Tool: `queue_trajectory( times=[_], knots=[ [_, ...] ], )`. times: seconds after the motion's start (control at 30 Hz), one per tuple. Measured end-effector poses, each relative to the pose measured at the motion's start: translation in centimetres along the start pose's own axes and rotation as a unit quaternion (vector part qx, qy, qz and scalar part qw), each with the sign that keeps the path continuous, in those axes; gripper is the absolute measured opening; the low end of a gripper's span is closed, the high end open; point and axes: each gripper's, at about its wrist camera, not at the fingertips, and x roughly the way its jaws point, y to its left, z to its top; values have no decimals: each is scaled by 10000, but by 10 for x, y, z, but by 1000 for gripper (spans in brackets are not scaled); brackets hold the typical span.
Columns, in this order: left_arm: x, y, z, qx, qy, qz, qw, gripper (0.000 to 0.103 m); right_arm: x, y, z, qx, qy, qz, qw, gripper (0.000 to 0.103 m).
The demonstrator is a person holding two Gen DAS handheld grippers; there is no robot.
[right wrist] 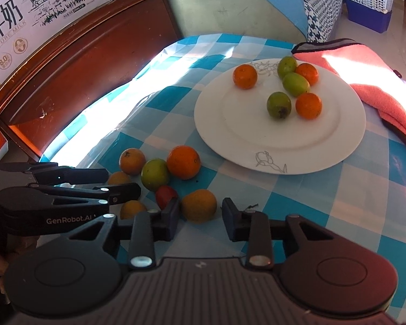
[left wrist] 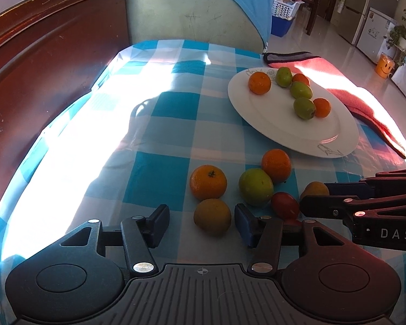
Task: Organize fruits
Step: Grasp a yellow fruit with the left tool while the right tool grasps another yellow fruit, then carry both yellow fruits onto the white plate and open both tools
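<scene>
Left gripper brackets a dull orange fruit on the checked tablecloth. We see a gap at its left pad, so the jaws stand apart, not clamped. Right gripper likewise straddles a yellow-orange fruit, pads close but not visibly pressing. We judge both poised for transfer to the white plate, well apart and bearing six fruits. Both fruits are near-round; we cannot tell a long axis or stem direction.

Six fruits on the plate, loose fruit cluster before it, cloth right.
</scene>
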Motion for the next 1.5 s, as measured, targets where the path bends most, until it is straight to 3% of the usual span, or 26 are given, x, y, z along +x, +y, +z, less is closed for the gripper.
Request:
queue_trajectory(
  times=[0.17,0.77,1.5],
  knots=[
    [-2,-1,0,-19,-48,-138,9999,26,0,2,0,-55,4,-17,10000,29],
    [-16,-8,5,-11,-246,-203,9995,26,-9,5,2,-105,-141,-58,9998,29],
    [-44,-31,44,27,-969,-313,9948,26,-50,-16,32,292,-1025,-203,9941,29]
  ],
)
